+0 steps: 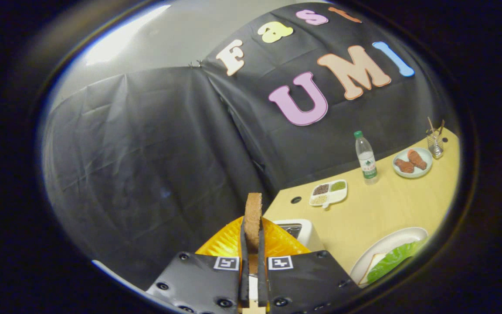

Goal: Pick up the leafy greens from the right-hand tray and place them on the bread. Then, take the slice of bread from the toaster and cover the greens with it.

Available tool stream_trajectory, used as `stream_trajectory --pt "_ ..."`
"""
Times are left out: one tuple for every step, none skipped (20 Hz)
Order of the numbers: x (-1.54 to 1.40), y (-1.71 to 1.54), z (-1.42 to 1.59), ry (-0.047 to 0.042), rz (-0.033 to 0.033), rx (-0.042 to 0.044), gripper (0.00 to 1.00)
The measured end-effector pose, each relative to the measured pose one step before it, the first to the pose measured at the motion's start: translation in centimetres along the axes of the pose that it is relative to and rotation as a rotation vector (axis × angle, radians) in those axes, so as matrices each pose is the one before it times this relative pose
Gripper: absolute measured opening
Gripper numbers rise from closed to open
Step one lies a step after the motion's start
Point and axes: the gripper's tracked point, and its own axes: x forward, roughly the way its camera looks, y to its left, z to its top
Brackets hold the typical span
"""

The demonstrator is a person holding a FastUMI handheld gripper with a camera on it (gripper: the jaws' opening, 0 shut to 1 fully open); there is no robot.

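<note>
Gripping a bread slice (253,220) upright, fingers (253,261) pinch both faces, orange tray (222,242) under them. Toaster (296,231) at 1 o'clock on desk (377,213). Plate (390,246) at 3 o'clock holds bread (375,264) topped with greens (392,259). Bottle (365,157) beyond.

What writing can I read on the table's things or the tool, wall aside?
Bottle label: print too small to read.
Tool, shut on the bread slice: two square code tags, patterns only, no words.
Toaster: no writing seen.
</note>
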Motion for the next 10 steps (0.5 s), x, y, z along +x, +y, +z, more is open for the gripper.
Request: stream_trajectory --pt "-0.896 -0.130 0.804 -0.02217 0.00286 0.00184 0.10" --pt "-0.849 -0.494 0.856 -0.02706 -0.00798 -0.00666 0.10" --pt "-0.889 -0.608 0.853 -0.02835 -0.00671 -0.00047 0.10" --pt "-0.824 -0.691 0.762 -0.03230 -0.00574 0.01336 0.10" --pt "-0.693 -0.914 0.612 -0.02515 -0.00679 0.01628 0.10" --pt "-0.972 -1.006 0.544 -0.02306 -0.00475 0.02035 0.10" --pt "-0.793 -1.184 0.382 -0.01763 -0.00860 0.01783 0.10" --pt "-0.976 -1.467 0.292 -0.00404 -0.00992 0.01262 0.10" --pt "-0.982 -1.880 0.055 -0.00682 -0.01612 0.01439 0.10" --pt "-0.715 -1.639 0.101 -0.00965 -0.01723 0.01751 0.10"
